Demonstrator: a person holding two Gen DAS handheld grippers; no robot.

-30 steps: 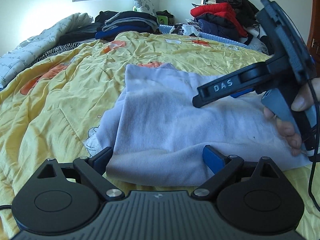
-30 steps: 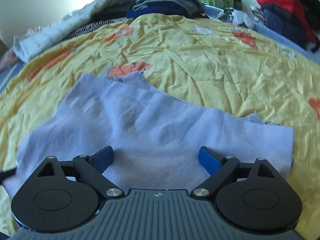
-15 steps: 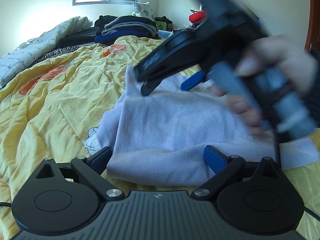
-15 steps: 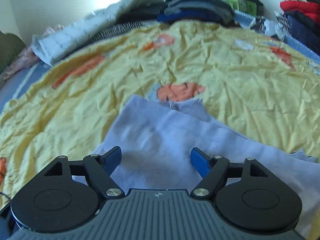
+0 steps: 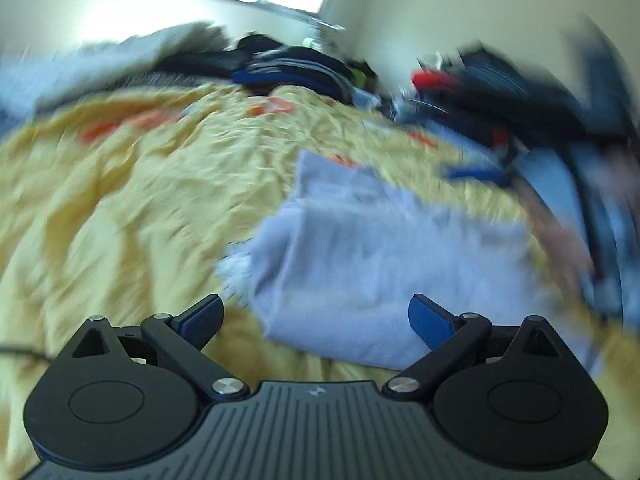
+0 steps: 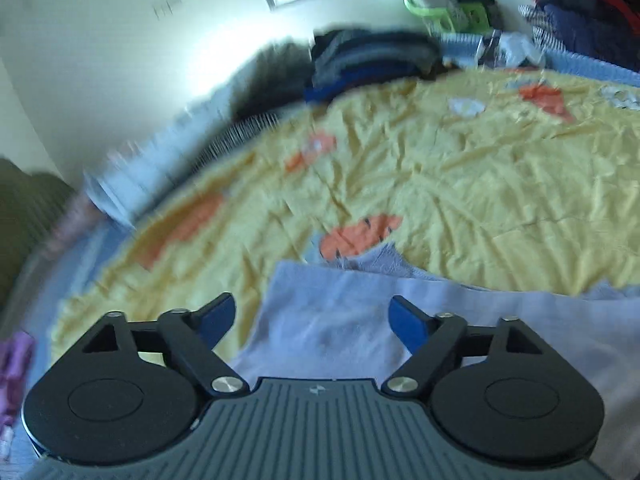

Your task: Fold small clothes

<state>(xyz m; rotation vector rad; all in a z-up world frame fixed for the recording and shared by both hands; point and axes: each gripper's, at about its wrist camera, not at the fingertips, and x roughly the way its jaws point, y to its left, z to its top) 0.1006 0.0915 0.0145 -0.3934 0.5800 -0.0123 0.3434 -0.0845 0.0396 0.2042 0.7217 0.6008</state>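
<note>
Left wrist view, heavily blurred: the left tongs (image 5: 316, 318) stand wide with nothing between them, above the near edge of a pale lavender garment (image 5: 372, 248) lying folded on the yellow bedspread (image 5: 120, 208). The cloth spreads ahead and to the right of these tongs. Far beyond them, dark folded clothes (image 5: 296, 68) are piled. From the right wrist, the right tongs (image 6: 312, 320) are also spread wide and empty, over the garment's (image 6: 332, 320) left corner; the fabric runs off to their right, and the bedspread (image 6: 480, 184) fills the space ahead.
</note>
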